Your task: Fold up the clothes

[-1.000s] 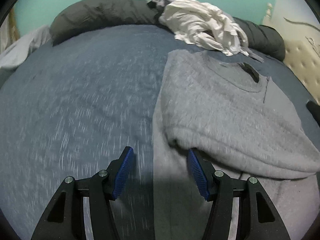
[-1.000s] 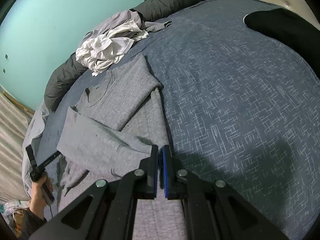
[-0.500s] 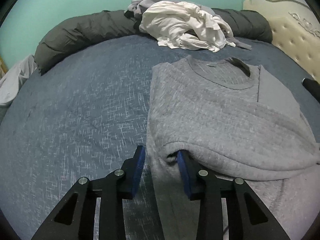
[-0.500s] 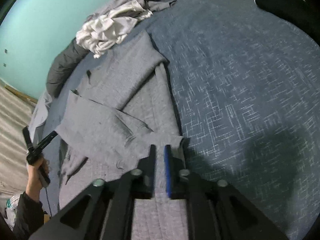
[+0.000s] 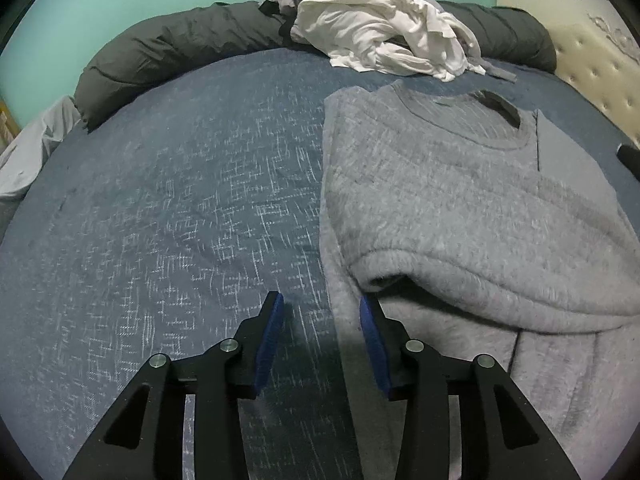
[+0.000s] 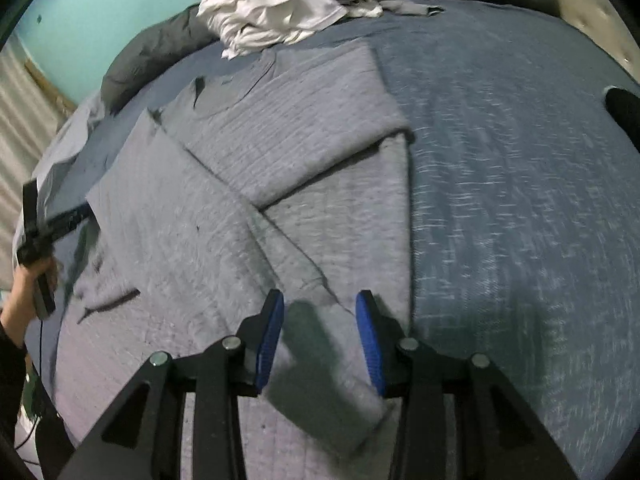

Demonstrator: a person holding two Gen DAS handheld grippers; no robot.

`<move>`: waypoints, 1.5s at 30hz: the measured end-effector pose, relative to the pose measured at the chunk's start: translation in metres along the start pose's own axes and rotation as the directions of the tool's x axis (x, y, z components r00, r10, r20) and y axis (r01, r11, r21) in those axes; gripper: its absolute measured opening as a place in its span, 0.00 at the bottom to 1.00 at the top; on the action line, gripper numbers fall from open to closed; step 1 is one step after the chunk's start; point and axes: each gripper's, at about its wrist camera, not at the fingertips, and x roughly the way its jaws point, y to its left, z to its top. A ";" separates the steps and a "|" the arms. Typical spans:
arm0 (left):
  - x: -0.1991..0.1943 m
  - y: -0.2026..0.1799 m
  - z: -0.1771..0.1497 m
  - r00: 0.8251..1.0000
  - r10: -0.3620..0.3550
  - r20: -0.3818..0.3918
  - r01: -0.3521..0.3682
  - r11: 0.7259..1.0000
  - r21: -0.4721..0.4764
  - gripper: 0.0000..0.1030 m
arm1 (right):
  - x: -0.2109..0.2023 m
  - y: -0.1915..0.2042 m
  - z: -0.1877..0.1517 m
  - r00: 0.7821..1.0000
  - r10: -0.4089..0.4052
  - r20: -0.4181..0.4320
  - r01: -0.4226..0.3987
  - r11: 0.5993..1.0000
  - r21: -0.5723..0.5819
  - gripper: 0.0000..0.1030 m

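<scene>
A grey sweater [image 5: 440,200] lies flat on the blue bed cover [image 5: 180,200], collar toward the far side, with both sleeves folded across its body. My left gripper [image 5: 320,308] is open at the sweater's left edge, just short of the rounded fold of the upper sleeve [image 5: 460,276]. Nothing is between its blue pads [image 5: 272,328]. In the right wrist view the sweater [image 6: 280,140] fills the middle. My right gripper [image 6: 320,308] is open above the loose cuff end of a sleeve [image 6: 324,364], which lies flat.
A heap of white and grey clothes [image 5: 380,36] rests on a dark rolled duvet [image 5: 180,48] at the far side. A padded headboard [image 5: 592,56] is at the right. A person's hand [image 6: 32,276] holds the left gripper [image 6: 40,224] at the sweater's left.
My right gripper was shut on the sleeve; it has opened and the cuff now lies loose on the sweater. My left gripper narrowed, then widened again, and backed off from the sleeve fold.
</scene>
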 end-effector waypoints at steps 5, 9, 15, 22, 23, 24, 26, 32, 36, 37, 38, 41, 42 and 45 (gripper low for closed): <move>0.006 -0.007 0.006 1.000 -0.027 0.007 0.027 0.999 0.033 0.42 | 0.007 -0.004 -0.001 1.000 0.023 -0.005 -0.023 0.999 0.027 0.36; 0.011 -0.016 0.009 0.999 -0.032 0.007 0.031 0.997 0.064 0.42 | 0.006 -0.007 -0.004 0.999 0.037 -0.002 -0.037 0.998 0.046 0.36; 0.012 -0.014 0.020 0.997 -0.069 0.020 0.068 0.997 0.040 0.42 | 0.004 -0.005 -0.006 0.999 0.038 0.005 -0.038 0.998 0.050 0.36; 0.000 -0.002 0.035 0.996 -0.071 0.052 0.072 0.997 -0.018 0.09 | 0.004 -0.002 -0.008 0.999 0.038 0.010 -0.039 0.998 0.050 0.36; -0.003 0.001 0.037 0.996 -0.062 0.061 0.064 0.998 -0.023 0.09 | 0.004 -0.002 -0.008 0.999 0.038 0.009 -0.039 0.998 0.050 0.36; -0.006 0.003 0.037 0.997 -0.051 0.065 0.052 0.998 -0.018 0.09 | 0.004 -0.003 -0.009 0.999 0.038 0.009 -0.039 0.998 0.050 0.36; -0.008 0.005 0.036 0.998 -0.032 0.060 0.032 0.999 -0.004 0.09 | 0.002 -0.005 -0.010 0.999 0.039 0.009 -0.039 0.998 0.052 0.36; 0.012 0.022 0.018 0.997 -0.071 -0.003 0.070 0.995 -0.076 0.10 | -0.003 -0.014 -0.012 0.999 0.040 0.010 -0.041 0.997 0.060 0.36; 0.013 0.031 0.010 0.995 -0.104 -0.005 0.102 0.986 -0.131 0.19 | -0.006 -0.020 -0.014 0.999 0.041 0.011 -0.042 0.997 0.065 0.36; 0.010 0.032 0.009 0.994 -0.106 -0.002 0.105 0.985 -0.139 0.26 | -0.007 -0.021 -0.015 0.999 0.041 0.011 -0.042 0.997 0.066 0.36; 0.007 0.035 0.008 0.994 -0.110 0.003 0.109 0.983 -0.147 0.26 | -0.008 -0.022 -0.015 0.999 0.042 0.011 -0.042 0.997 0.067 0.36; 0.000 0.046 0.006 0.989 -0.149 0.012 0.148 0.969 -0.197 0.26 | -0.010 -0.024 -0.016 0.999 0.049 0.013 -0.050 0.996 0.071 0.36; -0.001 0.050 0.006 0.986 -0.163 0.015 0.163 0.963 -0.216 0.26 | -0.010 -0.023 -0.017 0.998 0.054 0.014 -0.054 0.996 0.073 0.36; -0.004 0.057 0.004 0.981 -0.194 0.015 0.192 0.950 -0.247 0.37 | -0.011 -0.022 -0.018 0.998 0.068 0.016 -0.069 0.995 0.077 0.36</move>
